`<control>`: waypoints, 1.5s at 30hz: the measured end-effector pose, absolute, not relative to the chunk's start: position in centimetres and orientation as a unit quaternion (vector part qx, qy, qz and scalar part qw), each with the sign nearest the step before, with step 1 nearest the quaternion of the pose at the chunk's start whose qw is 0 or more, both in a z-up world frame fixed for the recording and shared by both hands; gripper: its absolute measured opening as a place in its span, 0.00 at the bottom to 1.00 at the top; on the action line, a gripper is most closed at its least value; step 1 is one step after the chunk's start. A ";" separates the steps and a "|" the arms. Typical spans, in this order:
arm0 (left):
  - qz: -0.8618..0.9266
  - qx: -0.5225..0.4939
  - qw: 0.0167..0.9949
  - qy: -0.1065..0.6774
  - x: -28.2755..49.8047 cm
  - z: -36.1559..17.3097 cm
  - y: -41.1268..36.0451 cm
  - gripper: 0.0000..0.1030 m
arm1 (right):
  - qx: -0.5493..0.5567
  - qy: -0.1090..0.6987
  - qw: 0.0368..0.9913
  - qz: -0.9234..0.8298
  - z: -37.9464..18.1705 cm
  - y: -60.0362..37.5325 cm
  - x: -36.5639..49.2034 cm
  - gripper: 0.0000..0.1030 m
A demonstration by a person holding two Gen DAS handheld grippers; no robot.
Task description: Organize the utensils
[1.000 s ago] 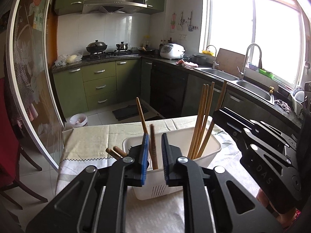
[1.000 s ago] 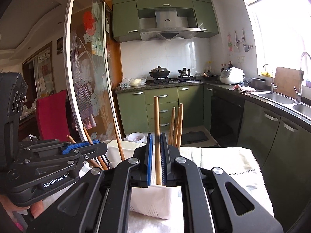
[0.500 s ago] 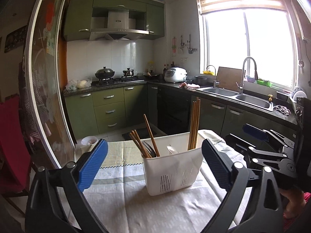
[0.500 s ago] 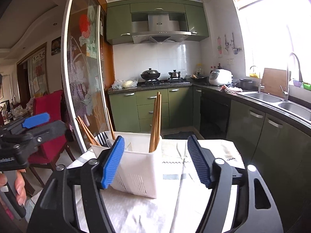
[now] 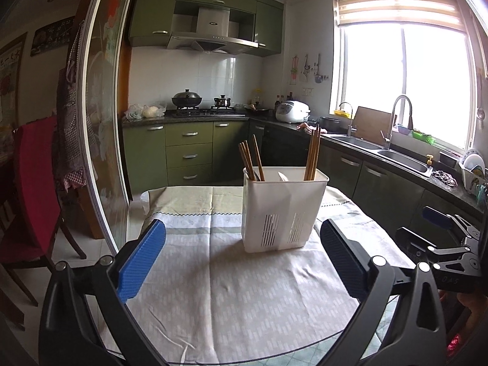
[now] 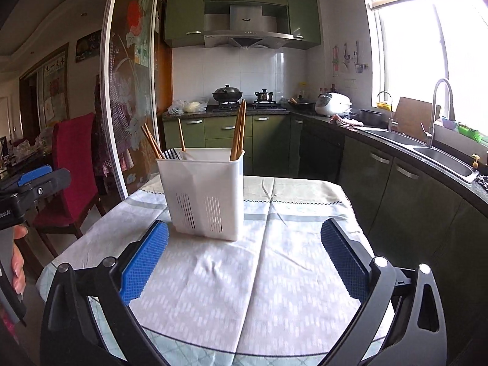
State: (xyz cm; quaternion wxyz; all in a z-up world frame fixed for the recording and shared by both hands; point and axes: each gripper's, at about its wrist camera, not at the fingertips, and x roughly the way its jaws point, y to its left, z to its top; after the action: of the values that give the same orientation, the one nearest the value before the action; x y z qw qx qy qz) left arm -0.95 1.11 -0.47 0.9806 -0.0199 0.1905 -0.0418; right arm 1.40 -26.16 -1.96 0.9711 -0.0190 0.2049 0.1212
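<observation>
Blue ribbed pads line both fingers of the left hand-held gripper [image 5: 242, 260], which is spread wide apart and holds nothing, hovering above the near edge of the counter [image 5: 244, 299]. The right hand-held gripper [image 6: 244, 259] is likewise spread wide, empty, over the same near edge; in the left wrist view it shows at the right side [image 5: 442, 244], beyond the counter's right edge.

A white slotted utensil holder [image 5: 282, 210] stands upright on the cloth-covered counter, toward the far edge and well apart from both grippers. Brown chopsticks [image 5: 250, 160] lean in its left compartment, and a tighter bundle of lighter chopsticks [image 5: 314, 152] stands in the right one. In the right wrist view dark fork tines [image 6: 171, 153] show at the holder's left rim.

The tablecloth [image 6: 274, 262] is pale with a grey band and a zigzag stitch line. A red chair [image 5: 33, 183] stands beyond the counter's left edge. Behind are green cabinets [image 5: 189, 152], a range hood [image 5: 213, 30], a steel sink [image 5: 396, 158] under a bright window [image 5: 405, 82], and a white rice cooker [image 5: 291, 111]
</observation>
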 end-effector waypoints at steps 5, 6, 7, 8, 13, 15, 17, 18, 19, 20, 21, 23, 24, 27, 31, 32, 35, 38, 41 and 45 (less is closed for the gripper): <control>-0.035 -0.016 0.983 0.177 -3.3 0.2 1.7 0.94 | -0.024 0.201 0.972 0.120 -1.2 -26.9 -1.5 0.96; -0.032 -0.011 0.984 0.173 -3.8 0.4 1.6 0.94 | -0.027 0.198 0.973 0.116 -0.8 -26.9 -1.9 0.96; -0.028 -0.006 0.985 0.170 -4.4 0.6 1.6 0.94 | -0.027 0.194 0.974 0.115 -0.3 -27.1 -2.4 0.96; -0.025 -0.003 0.986 0.167 -4.8 0.9 1.6 0.94 | -0.026 0.191 0.975 0.114 0.0 -27.3 -3.0 0.96; -0.030 -0.020 0.985 0.168 -6.3 1.7 2.1 0.94 | -0.016 0.173 0.980 0.097 1.3 -28.4 -5.1 0.96; -0.030 -0.021 0.984 0.176 -6.5 1.5 2.2 0.94 | -0.018 0.166 0.981 0.096 1.8 -28.4 -5.6 0.96; -0.028 -0.018 0.983 0.180 -6.7 1.4 2.2 0.94 | -0.021 0.167 0.981 0.098 2.1 -28.2 -5.9 0.96; -0.025 -0.015 0.983 0.181 -6.8 1.3 2.2 0.94 | -0.019 0.165 0.981 0.099 2.2 -28.2 -6.1 0.96; -0.023 -0.012 0.983 0.182 -6.9 1.2 2.2 0.94 | -0.019 0.164 0.981 0.098 2.3 -28.2 -6.1 0.96; -0.021 -0.011 0.983 0.183 -7.0 1.2 2.3 0.94 | -0.022 0.164 0.981 0.097 2.3 -28.1 -6.2 0.96; -0.021 -0.010 0.983 0.184 -6.9 1.2 2.3 0.94 | -0.024 0.162 0.982 0.097 2.4 -28.1 -6.3 0.96; -0.022 -0.009 0.982 0.186 -7.0 1.1 2.4 0.94 | -0.024 0.162 0.982 0.098 2.6 -28.0 -6.3 0.96; -0.022 -0.011 0.982 0.186 -7.0 1.1 2.5 0.94 | -0.025 0.163 0.981 0.099 2.6 -28.0 -6.4 0.96; -0.028 -0.022 0.981 0.189 -7.0 1.1 2.7 0.94 | -0.027 0.163 0.981 0.099 2.6 -27.8 -6.4 0.96; -0.026 -0.026 0.981 0.191 -6.9 1.0 3.0 0.94 | -0.029 0.167 0.980 0.103 2.4 -27.6 -6.1 0.96; -0.025 -0.027 0.981 0.190 -6.9 1.0 3.0 0.94 | -0.030 0.168 0.980 0.104 2.3 -27.5 -6.1 0.96; -0.022 -0.025 0.981 0.190 -6.9 1.0 3.1 0.94 | -0.029 0.171 0.979 0.107 2.2 -27.4 -5.8 0.96; -0.016 -0.022 0.982 0.189 -6.9 1.0 3.1 0.94 | -0.029 0.173 0.978 0.109 1.9 -27.3 -5.5 0.96; -0.013 -0.021 0.981 0.191 -6.8 1.0 3.1 0.94 | -0.028 0.174 0.978 0.109 1.9 -27.2 -5.3 0.96; -0.019 -0.028 0.980 0.194 -6.7 0.9 3.3 0.94 | -0.030 0.174 0.978 0.109 1.7 -27.2 -5.3 0.96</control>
State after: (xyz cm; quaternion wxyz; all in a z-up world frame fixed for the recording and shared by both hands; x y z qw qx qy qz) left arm -6.70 3.25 0.90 0.9805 -0.0279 0.1938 -0.0190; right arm -5.32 -27.20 1.73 0.9782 -0.0296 0.1743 0.1088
